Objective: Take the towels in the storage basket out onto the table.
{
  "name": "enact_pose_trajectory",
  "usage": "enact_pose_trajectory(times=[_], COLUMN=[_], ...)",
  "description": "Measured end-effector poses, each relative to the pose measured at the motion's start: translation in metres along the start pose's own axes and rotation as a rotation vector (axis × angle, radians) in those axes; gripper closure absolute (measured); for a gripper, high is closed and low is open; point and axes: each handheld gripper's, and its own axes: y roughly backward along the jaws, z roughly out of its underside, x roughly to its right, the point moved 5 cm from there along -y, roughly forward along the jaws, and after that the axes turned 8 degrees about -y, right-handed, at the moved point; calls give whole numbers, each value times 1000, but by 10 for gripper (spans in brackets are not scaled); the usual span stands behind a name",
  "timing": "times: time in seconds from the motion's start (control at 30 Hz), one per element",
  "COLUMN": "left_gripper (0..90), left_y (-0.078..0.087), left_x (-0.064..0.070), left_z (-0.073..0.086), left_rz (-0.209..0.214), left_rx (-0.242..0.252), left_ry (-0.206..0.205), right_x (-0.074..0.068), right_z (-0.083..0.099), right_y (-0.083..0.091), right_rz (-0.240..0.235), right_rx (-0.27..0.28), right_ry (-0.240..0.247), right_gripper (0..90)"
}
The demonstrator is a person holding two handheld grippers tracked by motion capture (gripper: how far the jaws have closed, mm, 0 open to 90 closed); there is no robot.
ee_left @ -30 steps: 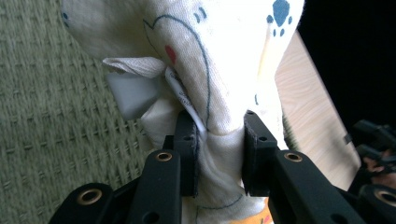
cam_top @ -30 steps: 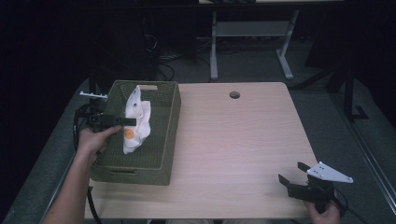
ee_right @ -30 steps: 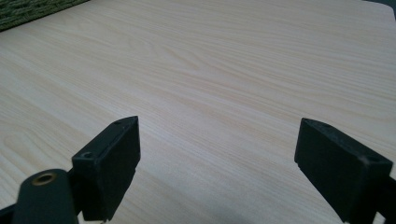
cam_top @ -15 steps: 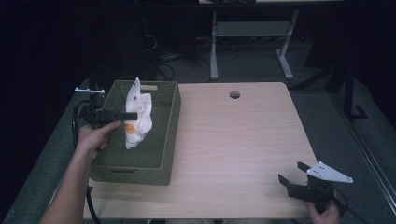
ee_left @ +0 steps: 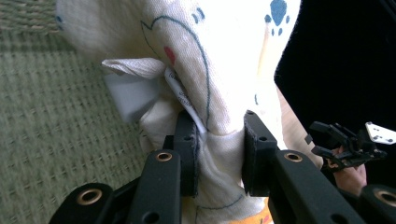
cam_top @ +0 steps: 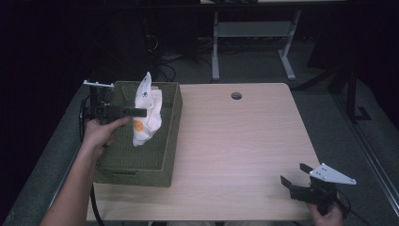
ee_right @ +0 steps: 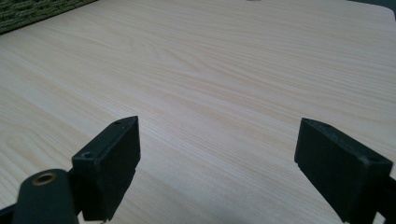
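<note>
The left gripper [cam_top: 141,112] pinches a white printed cloth [cam_top: 147,113] above the green woven basket [cam_top: 167,136]; the right gripper [cam_top: 298,177] rests spread on the worktop [cam_top: 244,141].

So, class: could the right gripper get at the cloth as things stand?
Probably yes: the right gripper is open, bare table lies between, and the cloth hangs above the basket, held by the left gripper.

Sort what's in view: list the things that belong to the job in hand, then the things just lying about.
In the job:
- white printed cloth, pinched and lifted over the basket
- green woven basket
- left claw, shut on the cloth

Just about:
- right claw, open and idle over the bare table
- cable hole in the tabletop
</note>
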Motion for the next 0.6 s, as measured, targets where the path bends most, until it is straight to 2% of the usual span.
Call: enact_pose_trajectory(times=[0.27, 0.6], left_gripper=[717, 716], left_y=[-11, -28], left_x=[21, 40], left_z=[-13, -24], left_rz=[9, 6], left_rx=[-21, -60], left_ry=[-53, -93], right_x=[-1, 0], right_z=[-1, -2], right_y=[1, 2], right_rz=[-6, -2], right_rx=[8, 11], right_ry=[-2, 2], right_gripper=[139, 139])
